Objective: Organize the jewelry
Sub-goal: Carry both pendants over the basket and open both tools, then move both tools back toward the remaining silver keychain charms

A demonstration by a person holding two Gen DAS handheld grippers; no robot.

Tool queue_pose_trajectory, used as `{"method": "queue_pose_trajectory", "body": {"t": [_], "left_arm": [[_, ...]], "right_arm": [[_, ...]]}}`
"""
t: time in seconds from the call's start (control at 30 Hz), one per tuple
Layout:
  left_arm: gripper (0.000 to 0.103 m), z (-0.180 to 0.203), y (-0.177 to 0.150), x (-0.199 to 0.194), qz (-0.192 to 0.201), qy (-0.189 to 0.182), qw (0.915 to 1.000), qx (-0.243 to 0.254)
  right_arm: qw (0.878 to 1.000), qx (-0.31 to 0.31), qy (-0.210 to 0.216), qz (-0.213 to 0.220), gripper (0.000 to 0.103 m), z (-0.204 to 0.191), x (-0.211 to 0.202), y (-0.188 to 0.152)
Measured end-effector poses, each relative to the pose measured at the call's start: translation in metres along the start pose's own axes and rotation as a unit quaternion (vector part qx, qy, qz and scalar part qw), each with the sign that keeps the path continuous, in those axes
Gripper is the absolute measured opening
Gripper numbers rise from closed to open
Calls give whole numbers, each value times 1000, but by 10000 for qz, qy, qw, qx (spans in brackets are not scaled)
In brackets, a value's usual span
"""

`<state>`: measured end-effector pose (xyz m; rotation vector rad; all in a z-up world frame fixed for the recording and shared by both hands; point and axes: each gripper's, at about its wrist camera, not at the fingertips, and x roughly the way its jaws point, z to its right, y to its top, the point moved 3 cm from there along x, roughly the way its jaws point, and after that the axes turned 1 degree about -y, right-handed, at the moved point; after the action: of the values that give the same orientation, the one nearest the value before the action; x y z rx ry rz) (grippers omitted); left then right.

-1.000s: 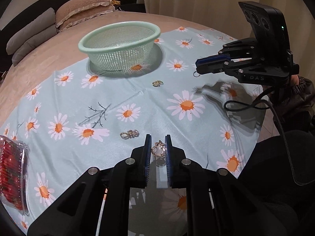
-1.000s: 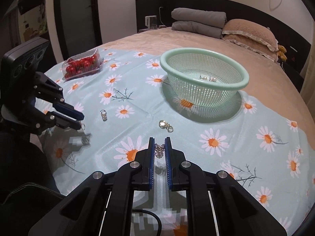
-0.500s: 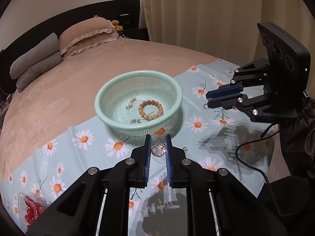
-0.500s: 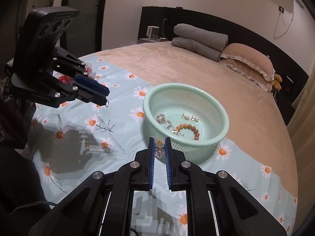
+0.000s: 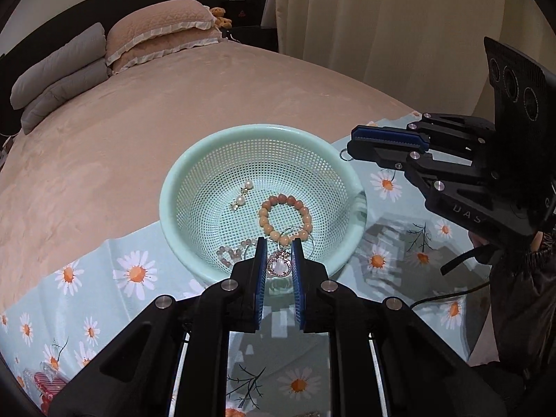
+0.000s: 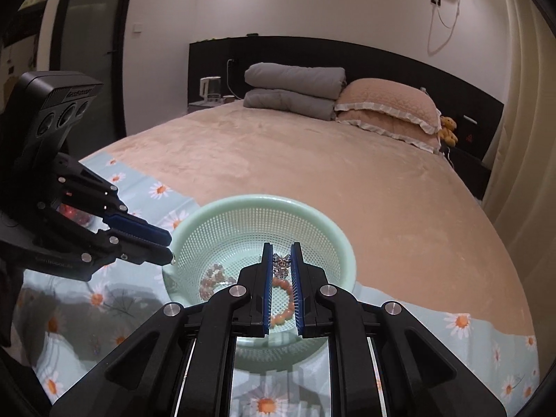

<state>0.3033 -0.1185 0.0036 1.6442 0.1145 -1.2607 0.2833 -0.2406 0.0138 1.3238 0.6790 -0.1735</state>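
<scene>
A round pendant (image 5: 279, 267) is clamped in the left gripper (image 5: 279, 264) and a crystal charm (image 6: 281, 262) in the right gripper (image 6: 281, 264). Both are held over the green basket (image 5: 180, 187) directly ahead. Jaws should be opened only once inside the rim, low, so nothing bounces out.

Both wrist views overlook the basket (image 5: 180, 187) closely.

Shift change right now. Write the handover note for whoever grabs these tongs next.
Left tongs: shut on a round pearl pendant, held over the near rim of the green basket.
Right tongs: shut on a small crystal charm, held above the same basket.
Done: already in the basket are an orange bead bracelet, a pale bead bracelet and pearl earrings.
Left: open both tongs to drop the two pieces in. Whether loose jewelry remains on the daisy cloth cannot be seen from here.
</scene>
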Motion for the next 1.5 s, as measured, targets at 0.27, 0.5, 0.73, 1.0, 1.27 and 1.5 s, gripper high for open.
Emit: {"method": "queue_pose_trajectory", "body": {"t": [0.27, 0.5, 0.73, 1.0, 1.27, 1.5], "left_arm": [[15, -6, 0, 15, -82, 55, 9997, -225], [74, -17, 5, 7, 281, 310, 9984, -388], [97, -46, 3, -16, 732, 803, 9905, -842], [97, -41, -5, -2, 442, 1130, 9916, -441], [97, -33, -19, -5, 422, 1104, 9925, -320], [97, -42, -39, -2, 294, 1215, 9908, -526]], "right_arm": [[9993, 271, -33, -266, 10, 1, 20, -15], [9950, 994, -96, -103, 61, 17, 19, -19], [9927, 1132, -388, 169, 84, 29, 7, -21], [9959, 694, -564, -158, 85, 17, 16, -26], [9967, 560, -534, -259, 85, 10, 16, -31], [9994, 171, 303, -69, 86, -22, -4, -43]]}}
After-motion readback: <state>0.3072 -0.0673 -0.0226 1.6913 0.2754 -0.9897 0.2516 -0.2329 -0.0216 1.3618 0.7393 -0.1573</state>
